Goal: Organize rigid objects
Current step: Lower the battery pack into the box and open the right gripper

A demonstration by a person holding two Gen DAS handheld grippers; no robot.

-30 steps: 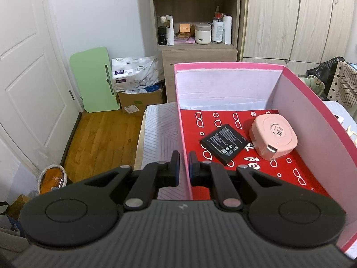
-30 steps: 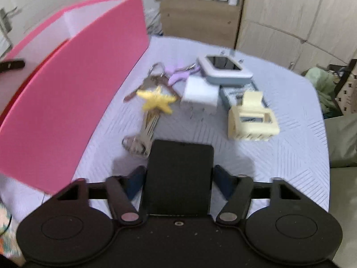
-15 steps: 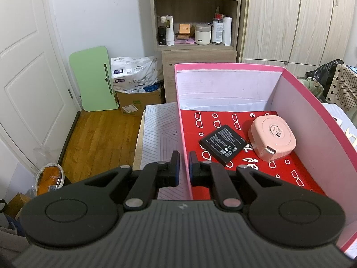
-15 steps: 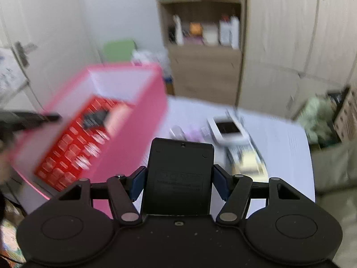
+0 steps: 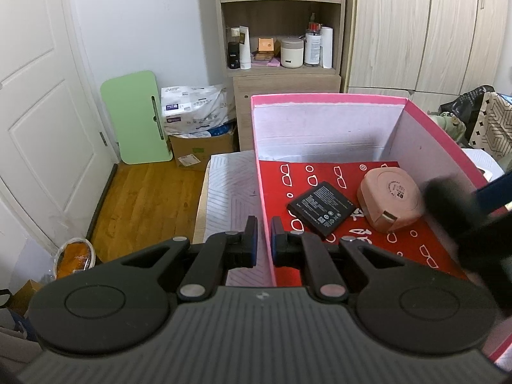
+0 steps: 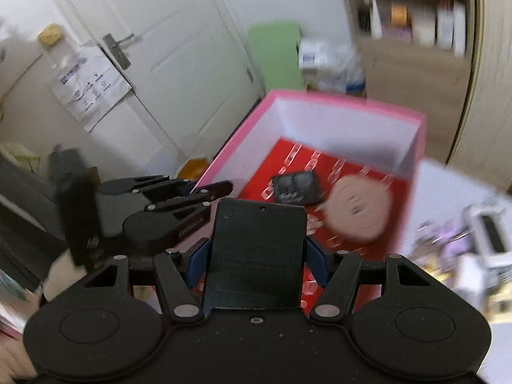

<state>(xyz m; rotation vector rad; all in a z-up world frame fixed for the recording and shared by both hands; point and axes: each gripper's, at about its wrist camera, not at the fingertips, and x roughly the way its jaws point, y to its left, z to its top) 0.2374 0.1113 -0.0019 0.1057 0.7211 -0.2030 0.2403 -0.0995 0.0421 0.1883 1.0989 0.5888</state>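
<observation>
Pink box (image 5: pixel 326 100) walls are seen around a red floor, its left wall pinched by the left gripper (image 5: pixel 264 235). Near the floor's right edge a pink round case (image 5: pixel 392 196) is lain beside a black battery (image 5: pixel 321 208). Above the box's near edge, a black flat device (image 6: pixel 256 252) is clamped in the right gripper (image 6: pixel 256 257).

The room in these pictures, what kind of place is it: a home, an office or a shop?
Most likely a room in a home, perhaps a bedroom. A shelf unit holds bottles and jars, tall wardrobe doors stand beside it, and the floor is wood, with a white panelled door on the left.
</observation>
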